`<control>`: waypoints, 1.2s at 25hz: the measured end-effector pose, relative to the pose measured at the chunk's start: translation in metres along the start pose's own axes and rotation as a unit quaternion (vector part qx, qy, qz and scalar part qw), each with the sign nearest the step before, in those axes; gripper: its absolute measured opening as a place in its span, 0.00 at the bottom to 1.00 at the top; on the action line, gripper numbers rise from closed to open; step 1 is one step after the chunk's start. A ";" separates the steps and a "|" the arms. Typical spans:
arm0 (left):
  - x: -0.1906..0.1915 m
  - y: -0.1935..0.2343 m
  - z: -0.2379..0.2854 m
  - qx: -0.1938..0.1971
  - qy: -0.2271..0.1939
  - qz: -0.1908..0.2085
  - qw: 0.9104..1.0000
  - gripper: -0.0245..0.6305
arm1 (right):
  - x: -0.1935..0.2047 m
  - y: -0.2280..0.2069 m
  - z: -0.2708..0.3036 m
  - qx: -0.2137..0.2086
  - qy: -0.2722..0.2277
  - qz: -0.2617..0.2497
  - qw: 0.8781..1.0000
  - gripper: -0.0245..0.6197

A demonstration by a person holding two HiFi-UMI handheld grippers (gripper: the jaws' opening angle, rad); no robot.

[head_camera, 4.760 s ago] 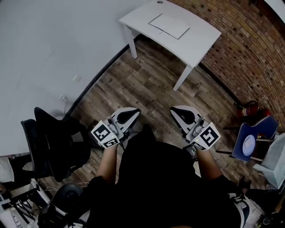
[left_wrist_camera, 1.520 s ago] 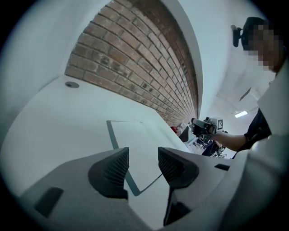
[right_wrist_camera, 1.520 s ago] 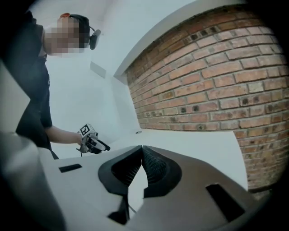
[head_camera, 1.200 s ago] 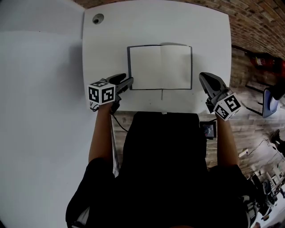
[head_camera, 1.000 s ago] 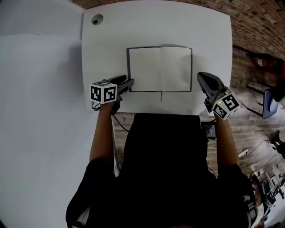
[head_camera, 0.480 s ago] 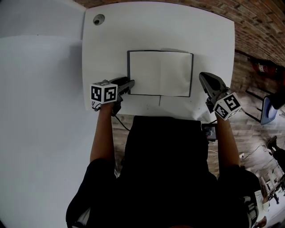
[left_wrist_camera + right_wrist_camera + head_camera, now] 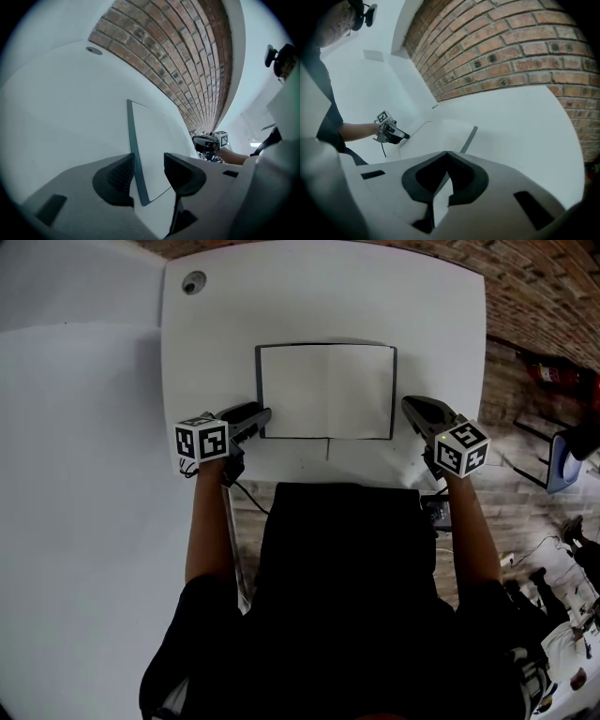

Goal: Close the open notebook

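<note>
An open notebook (image 7: 326, 390) with blank white pages and a dark cover lies flat on the white table (image 7: 431, 306). My left gripper (image 7: 261, 416) sits at its lower-left corner. In the left gripper view the left gripper (image 7: 149, 165) is open, and the notebook's (image 7: 152, 136) dark cover edge runs into the gap between the jaws. My right gripper (image 7: 410, 406) hovers just off the lower-right corner, apart from the page. In the right gripper view the right gripper (image 7: 446, 154) is shut on nothing, with the notebook (image 7: 440, 132) lying ahead.
A round cable hole (image 7: 194, 282) is at the table's far left corner. A brick wall (image 7: 511, 51) runs behind the table. To the right on the wooden floor stand a red extinguisher (image 7: 551, 371) and a blue chair (image 7: 565, 460). The table's near edge (image 7: 328, 479) is against my body.
I walked from across the room up to the table. Over the last second both grippers have crept closer to the notebook's lower corners; the notebook has stayed open and flat.
</note>
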State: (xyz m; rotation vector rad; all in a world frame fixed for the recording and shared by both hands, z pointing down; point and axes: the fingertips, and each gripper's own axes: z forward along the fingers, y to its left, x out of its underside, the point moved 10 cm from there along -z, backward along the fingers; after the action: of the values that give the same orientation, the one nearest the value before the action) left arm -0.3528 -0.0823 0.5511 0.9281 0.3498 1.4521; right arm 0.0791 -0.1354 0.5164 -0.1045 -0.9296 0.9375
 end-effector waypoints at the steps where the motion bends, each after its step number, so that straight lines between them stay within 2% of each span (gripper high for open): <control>1: 0.000 0.000 -0.001 0.001 -0.001 -0.001 1.000 0.33 | 0.000 0.001 0.001 0.000 0.000 0.000 1.000 0.05; 4: 0.000 0.001 -0.001 0.000 -0.001 0.000 1.000 0.33 | 0.002 0.001 0.001 0.000 -0.003 0.002 1.000 0.05; 8: 0.000 -0.001 0.001 -0.021 0.007 0.013 1.000 0.33 | 0.004 0.001 0.001 0.000 -0.005 0.006 1.000 0.05; 11: -0.001 -0.001 0.003 -0.017 0.008 0.009 1.000 0.32 | 0.006 0.002 0.004 0.002 0.002 0.009 1.000 0.05; 16: 0.001 0.002 0.003 0.002 -0.002 -0.004 1.000 0.30 | 0.023 0.003 0.016 0.001 0.077 0.055 0.996 0.05; 18: 0.000 0.000 0.004 0.002 0.000 0.000 1.000 0.30 | 0.028 0.003 0.019 0.003 0.092 0.068 0.993 0.05; 25: -0.001 -0.001 0.006 0.004 0.005 0.008 1.000 0.30 | 0.030 -0.001 0.020 0.010 0.097 0.089 0.991 0.05; 30: -0.001 -0.001 0.006 0.020 -0.001 0.006 1.000 0.30 | 0.029 -0.001 0.019 0.008 0.097 0.096 0.991 0.05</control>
State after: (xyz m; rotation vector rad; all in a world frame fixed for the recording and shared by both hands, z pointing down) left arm -0.3481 -0.0850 0.5542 0.9664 0.3735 1.4598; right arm 0.0733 -0.1205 0.5474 -0.2703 -0.7405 1.0917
